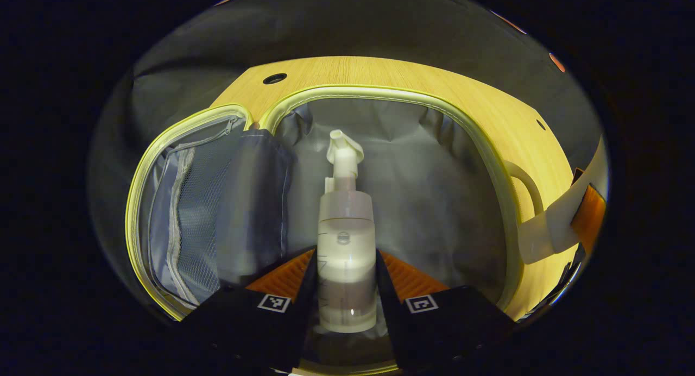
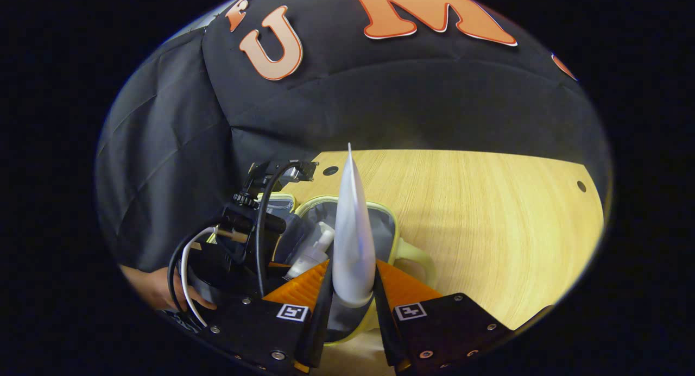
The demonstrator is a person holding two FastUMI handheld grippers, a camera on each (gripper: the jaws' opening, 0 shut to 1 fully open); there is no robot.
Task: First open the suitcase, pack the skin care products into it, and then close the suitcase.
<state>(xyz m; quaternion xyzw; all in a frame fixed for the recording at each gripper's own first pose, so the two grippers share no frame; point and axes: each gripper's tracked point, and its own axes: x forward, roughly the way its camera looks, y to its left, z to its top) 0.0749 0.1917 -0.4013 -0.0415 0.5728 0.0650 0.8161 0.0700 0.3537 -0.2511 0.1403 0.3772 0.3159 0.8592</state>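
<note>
Two products are in my grip at once, and that is where the risk sits. Nearest me in the left gripper view, the left gripper point(image 1: 347, 273) is closed on the lower body of the pump bottle point(image 1: 346, 240), both fingers pressing its sides, the nozzle pointing away from me over the grey lining of the open suitcase point(image 1: 391, 148). The bottle looks smooth and round, so I judge it could roll or skid across the lining once I let go, especially if I open while it hangs above the floor of the case.

In the right gripper view, the right gripper point(image 2: 353, 289) pinches the cap end of a pale tube point(image 2: 353, 229), its flat crimped tail straight ahead. Just beyond it and to its left is my other gripper with its cables, a hand point(image 2: 157, 292) holding it, working inside the case. Both tools are converging on one opening; I could clip the cables or knock the bottle.

Farther out, the mesh-pocket lid point(image 1: 184, 207) lies open left of the left gripper, and the wooden table point(image 2: 488, 218) stretches beyond the case, so a badly aimed tube would land out there.
</note>
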